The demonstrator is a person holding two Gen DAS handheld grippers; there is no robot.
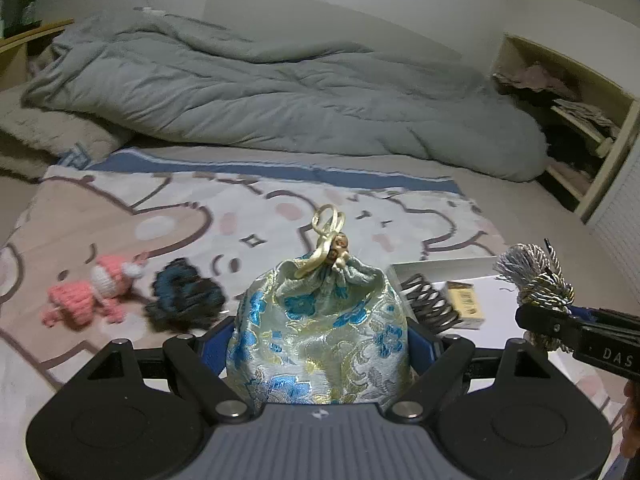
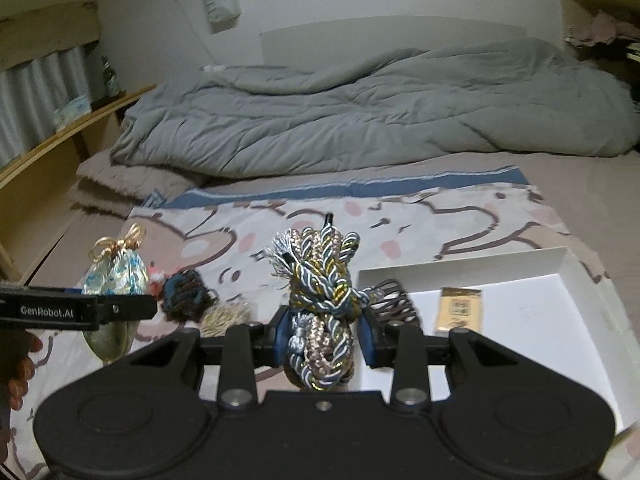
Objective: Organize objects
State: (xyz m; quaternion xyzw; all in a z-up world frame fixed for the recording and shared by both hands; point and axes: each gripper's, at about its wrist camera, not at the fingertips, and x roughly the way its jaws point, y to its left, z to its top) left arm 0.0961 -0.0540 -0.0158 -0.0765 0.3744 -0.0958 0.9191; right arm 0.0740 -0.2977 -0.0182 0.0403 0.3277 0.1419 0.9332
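In the left wrist view, the left gripper (image 1: 320, 336) holds a brocade drawstring pouch (image 1: 320, 332), blue flowers on pale gold; its jaws stand wide and press the pouch's sides. The pouch's neck is cinched with a cream cord loop (image 1: 328, 220). Taking the pouch as landmark: to its left, on the cartoon-print blanket (image 1: 180, 216), lies a dark blue-and-black yarn piece (image 1: 184, 296), and further left a pink knitted toy (image 1: 96, 292). To the pouch's right sits a white box (image 1: 500, 292), holding a dark coiled item (image 1: 428, 304) and a small tan packet (image 1: 466, 304). Far right, the right gripper (image 1: 544, 320) comes in from the side, clamped on a knotted bundle of twisted cord (image 1: 536, 276). Behind the pouch a grey duvet (image 1: 280, 88) lies rumpled across the bed.

In the right wrist view, the right gripper (image 2: 326, 340) has its jaws drawn narrow around the cord bundle (image 2: 324, 292), grey, gold and blue strands knotted together. With the bundle as landmark: the white box (image 2: 540, 312) lies to its right on the blanket (image 2: 440, 220), the coiled item (image 2: 394, 300) at the box's near-left end and the tan packet (image 2: 460, 308) beside it. To the bundle's left lie a pale straw-like tuft (image 2: 224, 316) and the dark yarn piece (image 2: 186, 296); further left the left gripper (image 2: 116, 308) carries the pouch (image 2: 116, 276).
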